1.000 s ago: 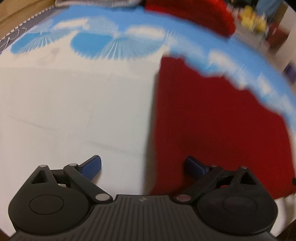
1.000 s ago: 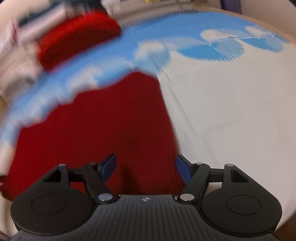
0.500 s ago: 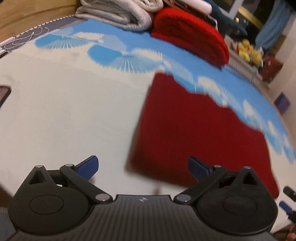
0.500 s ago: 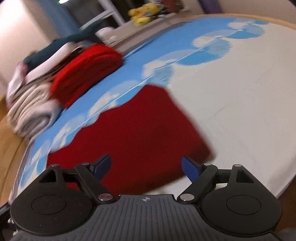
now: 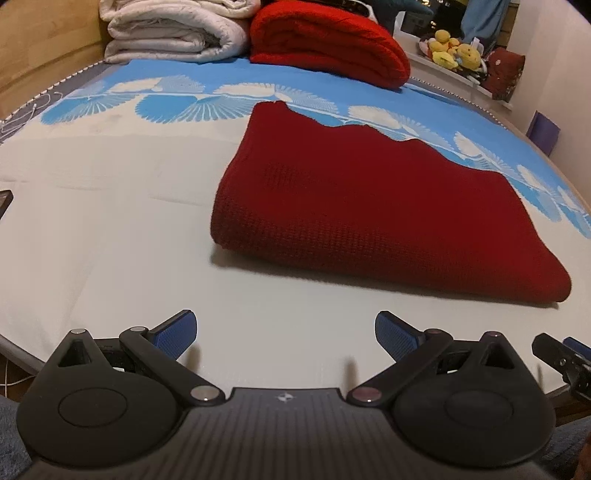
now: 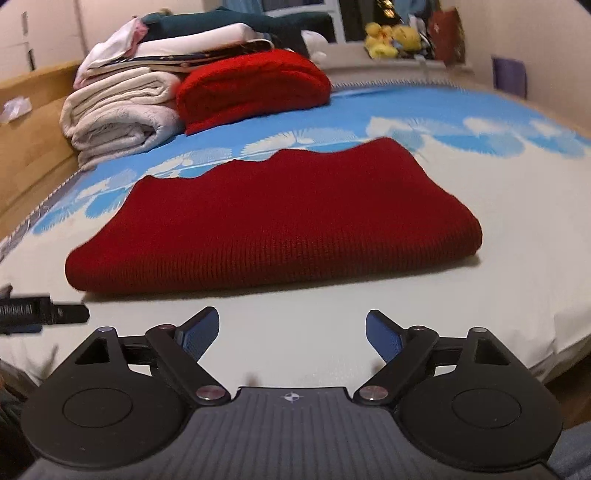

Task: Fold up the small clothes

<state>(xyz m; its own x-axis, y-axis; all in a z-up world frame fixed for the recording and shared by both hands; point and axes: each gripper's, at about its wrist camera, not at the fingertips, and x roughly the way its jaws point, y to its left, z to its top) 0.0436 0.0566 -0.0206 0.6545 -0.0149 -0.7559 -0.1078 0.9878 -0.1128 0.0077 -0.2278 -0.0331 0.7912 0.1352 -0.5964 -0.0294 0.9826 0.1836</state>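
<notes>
A dark red knitted garment (image 5: 373,206) lies folded flat on the bed sheet (image 5: 110,229); it also shows in the right wrist view (image 6: 273,221). My left gripper (image 5: 286,332) is open and empty, held back near the bed's front edge, a short way in front of the garment. My right gripper (image 6: 291,332) is open and empty, also near the front edge and apart from the garment. Part of the right gripper shows at the right edge of the left wrist view (image 5: 565,358). Part of the left gripper shows at the left edge of the right wrist view (image 6: 37,314).
A folded bright red blanket (image 5: 328,40) and a folded white blanket (image 5: 173,33) lie at the head of the bed; both show in the right wrist view (image 6: 251,85) (image 6: 118,114). Yellow plush toys (image 5: 454,50) sit on a sill behind. A wooden bed frame (image 5: 40,44) is at the left.
Both grippers have pulled back from over the garment toward the bed's front edge and tilted up. The garment now lies free in front of them.
</notes>
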